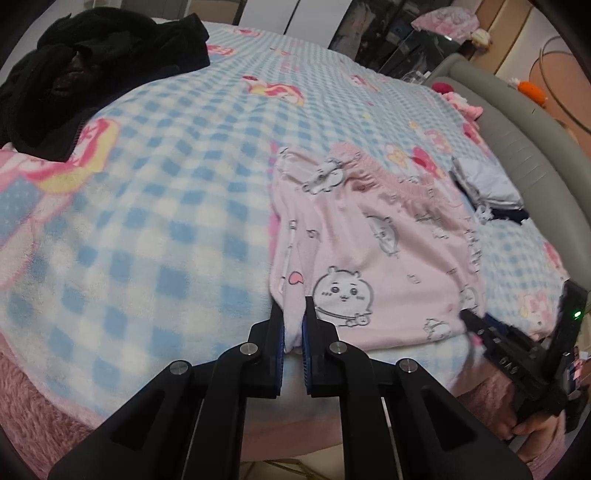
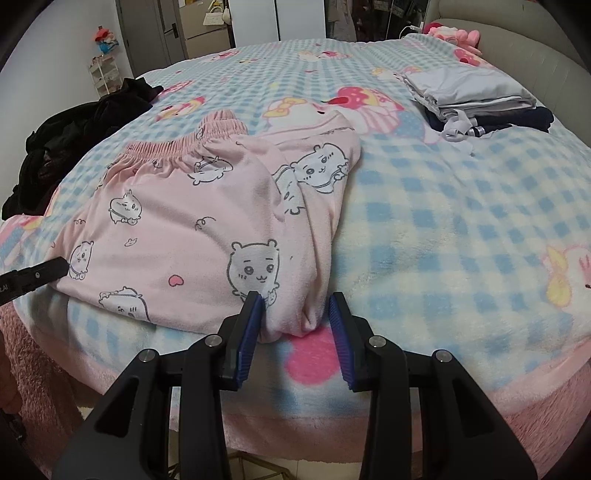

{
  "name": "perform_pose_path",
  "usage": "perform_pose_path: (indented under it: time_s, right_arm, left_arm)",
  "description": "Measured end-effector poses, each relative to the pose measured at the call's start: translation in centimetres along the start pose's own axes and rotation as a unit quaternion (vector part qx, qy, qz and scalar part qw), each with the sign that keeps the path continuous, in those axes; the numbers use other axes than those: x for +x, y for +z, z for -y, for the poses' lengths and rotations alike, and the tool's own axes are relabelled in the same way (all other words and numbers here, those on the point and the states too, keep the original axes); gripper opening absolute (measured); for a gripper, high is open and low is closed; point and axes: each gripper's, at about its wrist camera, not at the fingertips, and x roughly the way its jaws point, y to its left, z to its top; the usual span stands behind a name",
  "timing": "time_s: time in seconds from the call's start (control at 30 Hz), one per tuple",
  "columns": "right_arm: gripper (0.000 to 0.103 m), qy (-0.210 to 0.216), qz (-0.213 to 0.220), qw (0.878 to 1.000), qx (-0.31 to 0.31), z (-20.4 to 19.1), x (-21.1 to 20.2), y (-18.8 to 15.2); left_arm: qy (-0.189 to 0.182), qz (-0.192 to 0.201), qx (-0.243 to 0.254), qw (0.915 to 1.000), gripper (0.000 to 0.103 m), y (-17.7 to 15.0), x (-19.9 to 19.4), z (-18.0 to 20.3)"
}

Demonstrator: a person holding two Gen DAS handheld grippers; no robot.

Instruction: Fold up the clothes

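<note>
Only the left gripper (image 1: 294,314) pinches the pink pajama pants (image 1: 373,258); the right gripper (image 2: 296,308) gapes around their fold.

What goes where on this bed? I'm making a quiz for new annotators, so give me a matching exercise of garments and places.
Things:
1. pink cartoon-print pyjama trousers
2. crumpled black clothes heap
3. folded grey and navy clothes stack
4. pink plush toy

Places:
A. far left
B. far end, by the grey headboard
C. near edge, between both tools
D. right side

Pairs: 1-C, 2-A, 3-D, 4-B
</note>
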Motion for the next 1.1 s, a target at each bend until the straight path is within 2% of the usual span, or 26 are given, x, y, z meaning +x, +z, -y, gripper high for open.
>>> perform_pose_path:
  time_s: [0.2,0.23,0.3,0.37,0.43,0.47,0.53,0.63,0.7,0.73,0.77,0.8,0.9,1.1]
  right_arm:
    - [0.037,-0.005,-0.004,1.000,0.004,0.1,-0.4,0.3]
    - [0.037,-0.002,-0.001,1.000,0.011,0.3,-0.8,0.4]
    - [0.037,-0.002,0.019,0.999,0.035,1.2,-2.3,0.8]
    - [0.037,-0.032,0.036,0.998,0.048,2.3,-3.6,1.4]
    - [0.037,-0.045,0.051,0.996,0.056,3.1,-4.6,2.0]
    - [0.038,-0.030,0.054,0.996,0.059,3.3,-4.8,2.2]
    - [0.038,0.003,0.050,0.997,0.052,2.6,-4.5,2.4]
    - [0.038,0.025,0.024,0.999,0.008,0.0,-2.7,2.0]
    - [0.038,-0.016,-0.006,1.000,-0.013,-0.9,-1.0,1.1]
    - [0.038,-0.021,-0.012,1.000,-0.010,-0.5,-0.7,0.8]
    - [0.038,-0.010,-0.014,1.000,0.003,0.2,-0.7,0.7]
    - [0.040,-0.002,-0.015,1.000,0.019,1.1,-0.8,0.7]
    - [0.045,-0.007,-0.005,0.999,0.038,2.3,-1.8,0.8]
    - [0.045,-0.036,0.052,0.998,0.011,0.6,-3.8,1.4]
  left_arm:
    - [0.020,-0.001,0.004,0.9998,0.007,-0.4,0.0,-0.6]
    - [0.029,0.002,0.006,0.9996,0.011,-0.3,-0.2,-0.6]
    - [0.069,0.019,0.006,0.9974,0.010,0.0,-1.0,-0.9]
    - [0.083,0.037,-0.002,0.9958,0.010,0.4,-2.0,-1.4]
    - [0.050,0.045,-0.005,0.9977,0.015,0.7,-2.2,-1.3]
    - [0.028,0.048,-0.007,0.9984,0.021,0.9,-2.3,-1.2]
    - [0.010,0.040,0.028,0.9987,0.030,0.8,-1.3,0.5]
    - [-0.010,0.025,0.090,0.9955,0.036,0.5,0.3,3.4]
    - [0.037,0.012,0.107,0.9935,0.036,0.2,1.3,3.6]
    - [0.066,0.005,0.112,0.9915,0.037,0.0,1.8,3.5]
    - [0.070,0.003,0.104,0.9921,0.037,-0.1,1.7,2.9]
    - [0.056,0.005,0.087,0.9946,0.037,0.1,1.3,2.0]
    - [0.037,0.017,0.051,0.9979,0.037,0.3,0.0,0.6]
    - [0.002,0.025,0.002,0.9997,0.036,-0.2,-1.4,-1.0]
